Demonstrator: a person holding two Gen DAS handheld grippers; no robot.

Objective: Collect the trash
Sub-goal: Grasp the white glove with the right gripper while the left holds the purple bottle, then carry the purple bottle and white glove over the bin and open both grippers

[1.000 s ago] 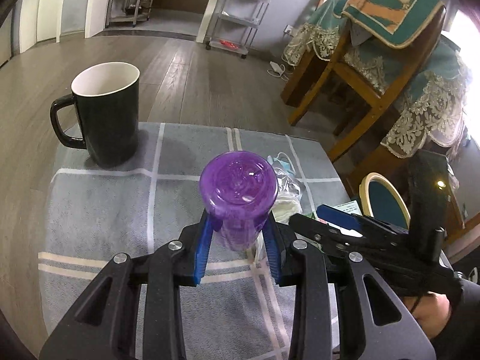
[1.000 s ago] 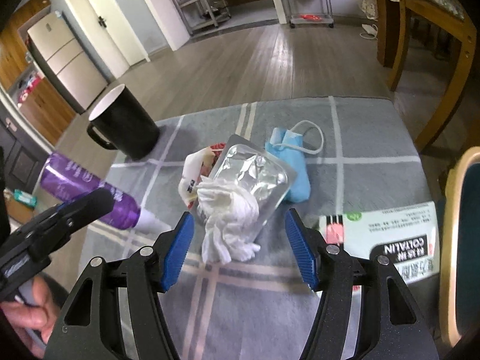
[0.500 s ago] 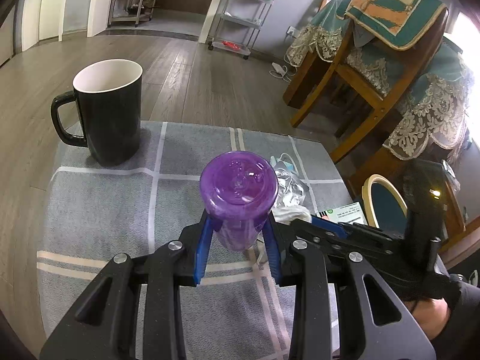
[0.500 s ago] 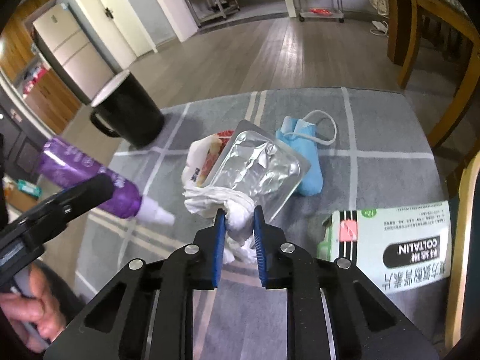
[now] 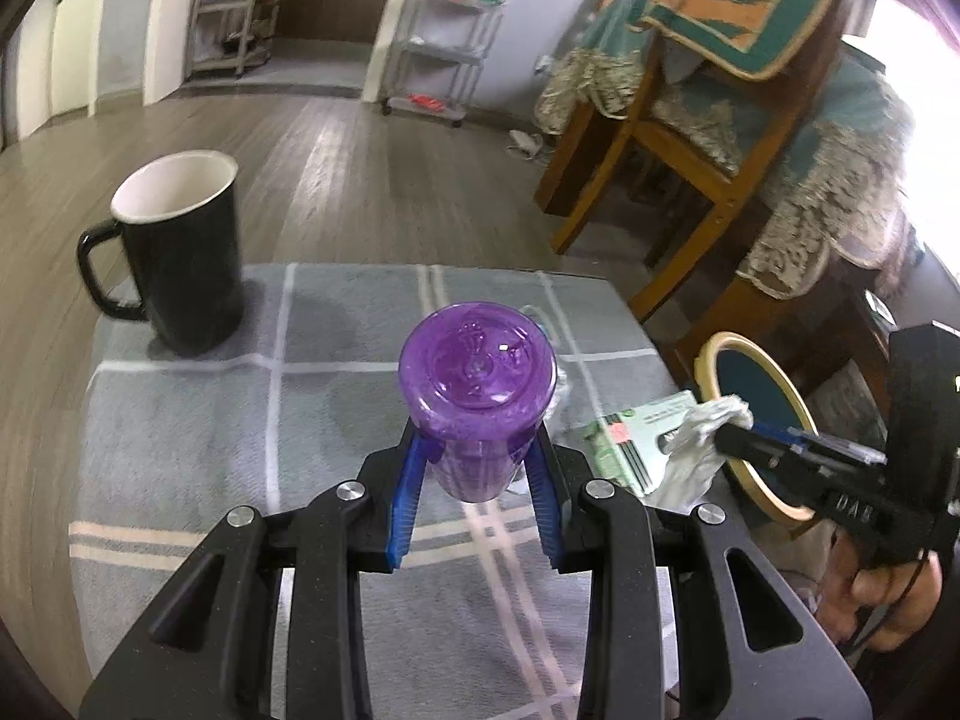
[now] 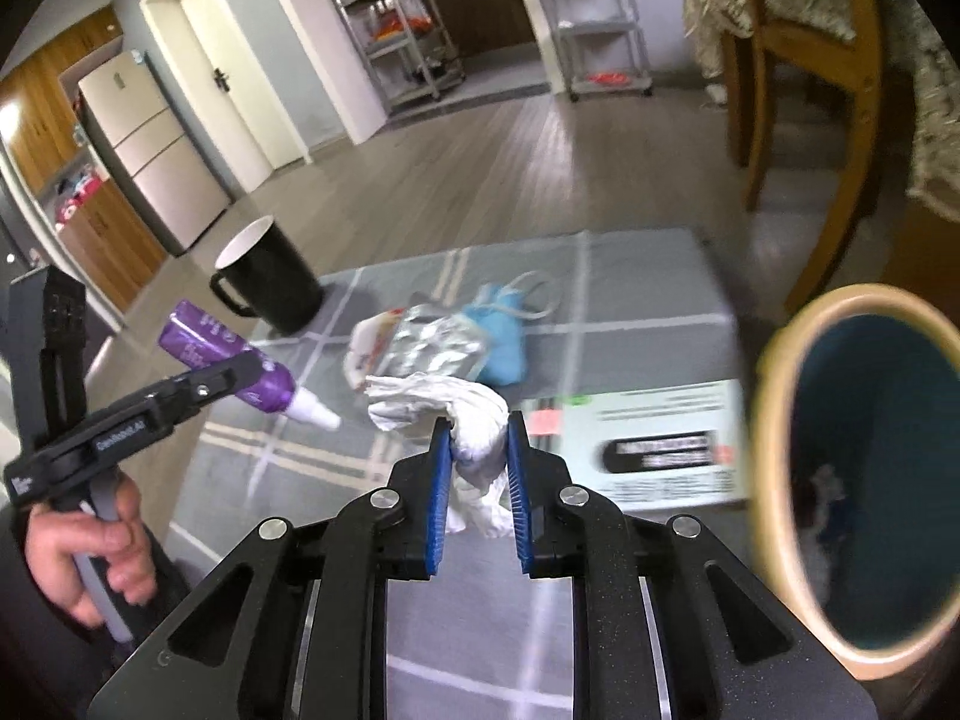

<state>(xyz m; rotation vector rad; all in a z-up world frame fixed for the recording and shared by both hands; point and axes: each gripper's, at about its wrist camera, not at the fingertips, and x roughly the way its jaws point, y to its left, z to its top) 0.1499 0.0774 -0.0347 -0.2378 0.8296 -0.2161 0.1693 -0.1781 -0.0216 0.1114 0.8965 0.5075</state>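
Right wrist view: right gripper (image 6: 478,468) clamps a crumpled white tissue (image 6: 474,420) beside the teal bin (tan-rimmed) (image 6: 774,468); left gripper (image 5: 477,480) pinches 1 purple plastic bottle (image 5: 477,366).

Daylight is admitted from the upper right of the left wrist view, where the window (image 5: 924,18) is blown out to white with a pinkish fringe. The interior is otherwise evenly and moderately lit. A soft shadow is cast to the right of the black mug (image 5: 174,258) on the grey cloth (image 5: 180,420). A small specular highlight is seen on the purple bottle (image 5: 477,372). Strong barrel distortion is noted in both views, with dark vignetted corners. Motion blur is observed across the right wrist view, most heavily on the bin (image 6: 864,480) and the white box (image 6: 654,444). The background floor is smeared in both views.
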